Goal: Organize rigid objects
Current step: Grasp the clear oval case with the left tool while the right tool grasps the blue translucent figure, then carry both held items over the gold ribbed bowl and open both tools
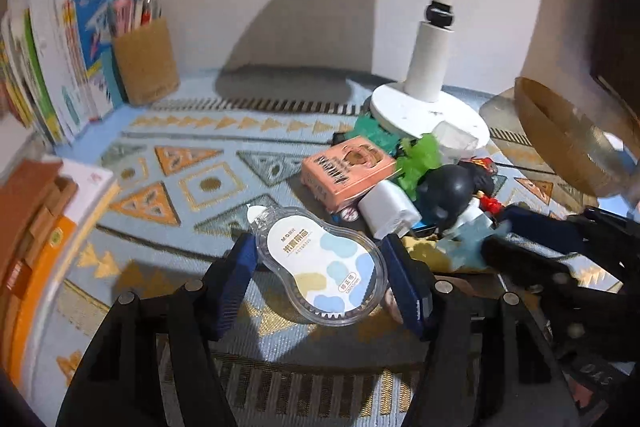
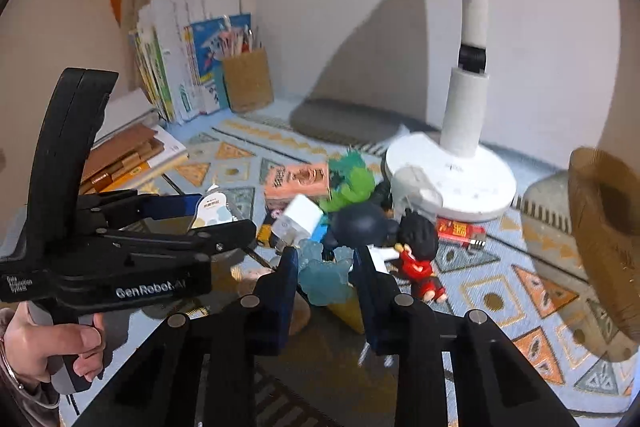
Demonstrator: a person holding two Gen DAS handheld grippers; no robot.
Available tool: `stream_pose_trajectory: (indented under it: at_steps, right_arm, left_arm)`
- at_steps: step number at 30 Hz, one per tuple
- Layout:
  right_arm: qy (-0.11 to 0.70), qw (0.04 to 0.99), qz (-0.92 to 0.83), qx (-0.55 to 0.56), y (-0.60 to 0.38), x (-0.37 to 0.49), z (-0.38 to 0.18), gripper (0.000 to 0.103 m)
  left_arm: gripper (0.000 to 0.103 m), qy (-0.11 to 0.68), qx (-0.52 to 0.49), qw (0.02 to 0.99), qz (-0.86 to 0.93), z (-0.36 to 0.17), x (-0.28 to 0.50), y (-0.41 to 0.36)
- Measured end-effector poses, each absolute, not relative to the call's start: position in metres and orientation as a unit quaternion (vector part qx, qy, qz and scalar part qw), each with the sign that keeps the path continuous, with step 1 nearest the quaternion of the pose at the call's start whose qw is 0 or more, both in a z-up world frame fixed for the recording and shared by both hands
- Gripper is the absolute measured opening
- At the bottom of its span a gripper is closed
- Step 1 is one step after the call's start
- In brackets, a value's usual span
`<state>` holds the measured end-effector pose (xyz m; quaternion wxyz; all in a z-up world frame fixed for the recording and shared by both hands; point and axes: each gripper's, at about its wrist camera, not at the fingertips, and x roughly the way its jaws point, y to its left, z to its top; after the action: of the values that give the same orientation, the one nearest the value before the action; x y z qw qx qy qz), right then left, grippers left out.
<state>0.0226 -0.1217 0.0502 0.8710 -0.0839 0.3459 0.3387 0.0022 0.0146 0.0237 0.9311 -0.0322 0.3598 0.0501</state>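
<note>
Blue-padded black left gripper (image 1: 320, 279) fills the bottom of the left wrist view, its jaws pressed against both sides of a clear plastic peanut-shaped correction-tape case (image 1: 322, 267) with a white label dotted in pale blue and tan blobs, held low centre above the patterned blue cloth (image 1: 168, 131). Over in the right wrist view, low centre, the matching right gripper (image 2: 325, 269) is clamped narrow on a translucent pale-blue, lumpy figurine (image 2: 326, 277) with a yellow base, right at the near edge of the toy pile by the white lamp base (image 2: 472, 183).
</note>
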Motion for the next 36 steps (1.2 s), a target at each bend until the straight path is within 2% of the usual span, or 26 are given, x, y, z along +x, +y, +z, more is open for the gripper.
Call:
stream_pose_trajectory:
  at_steps: [5,6,7,9,11,12,13,14,18,20,21,22,24,28,30,32,33,36]
  right_arm:
    - [0.373,0.859,0.331,-0.117,-0.107,0.026,0.042,0.028]
    - [0.378,0.856,0.330,-0.122,-0.105,0.026,0.040,0.032]
    - [0.391,0.848,0.333,-0.128,-0.101,0.029,0.036,0.043]
    - [0.406,0.836,0.343,-0.136,-0.096,0.031,0.030,0.058]
    - [0.401,0.837,0.341,-0.147,-0.095,0.028,0.031,0.057]
    - [0.399,0.836,0.346,-0.146,-0.095,0.027,0.031,0.045]
    - [0.393,0.837,0.351,-0.144,-0.096,0.025,0.033,0.029]
    - [0.390,0.840,0.350,-0.144,-0.097,0.024,0.035,0.026]
    - [0.403,0.829,0.365,-0.130,-0.099,0.029,0.032,0.027]
    - [0.402,0.826,0.374,-0.129,-0.096,0.028,0.032,0.032]
    - [0.402,0.824,0.378,-0.127,-0.095,0.029,0.033,0.041]
    - [0.404,0.823,0.381,-0.123,-0.095,0.030,0.033,0.064]
    - [0.419,0.812,0.392,-0.105,-0.095,0.037,0.030,0.091]
    - [0.420,0.803,0.418,-0.067,-0.092,0.047,0.031,0.095]
    - [0.416,0.801,0.426,-0.061,-0.089,0.047,0.033,0.091]
    - [0.415,0.804,0.422,-0.066,-0.084,0.048,0.032,0.075]
    - [0.414,0.810,0.409,-0.074,-0.082,0.048,0.032,0.045]
    - [0.401,0.817,0.406,-0.077,-0.082,0.044,0.035,0.045]
  left_arm:
    - [0.062,0.341,-0.016,0.938,0.064,0.030,-0.002,0.011]
    - [0.062,0.341,-0.018,0.938,0.065,0.030,-0.002,0.012]
    - [0.062,0.341,-0.020,0.937,0.066,0.030,-0.002,0.013]
    - [0.062,0.341,-0.026,0.937,0.067,0.029,-0.003,0.016]
    - [0.062,0.338,-0.031,0.938,0.069,0.030,-0.004,0.018]
    - [0.062,0.336,-0.033,0.939,0.069,0.030,-0.005,0.019]
    - [0.062,0.336,-0.035,0.939,0.069,0.030,-0.005,0.020]
    - [0.062,0.335,-0.036,0.939,0.070,0.030,-0.006,0.020]
    - [0.062,0.336,-0.044,0.938,0.069,0.030,-0.006,0.022]
    - [0.062,0.335,-0.047,0.938,0.070,0.030,-0.006,0.023]
    - [0.062,0.335,-0.049,0.938,0.071,0.029,-0.006,0.023]
    - [0.062,0.335,-0.050,0.938,0.071,0.029,-0.006,0.024]
    - [0.062,0.334,-0.053,0.938,0.072,0.029,-0.007,0.025]
    - [0.062,0.324,-0.074,0.940,0.074,0.031,-0.011,0.033]
    - [0.062,0.319,-0.083,0.941,0.079,0.031,-0.013,0.037]
    - [0.062,0.318,-0.082,0.941,0.084,0.032,-0.013,0.037]
    - [0.062,0.317,-0.077,0.941,0.085,0.032,-0.013,0.035]
    - [0.062,0.306,-0.069,0.945,0.089,0.035,-0.016,0.032]
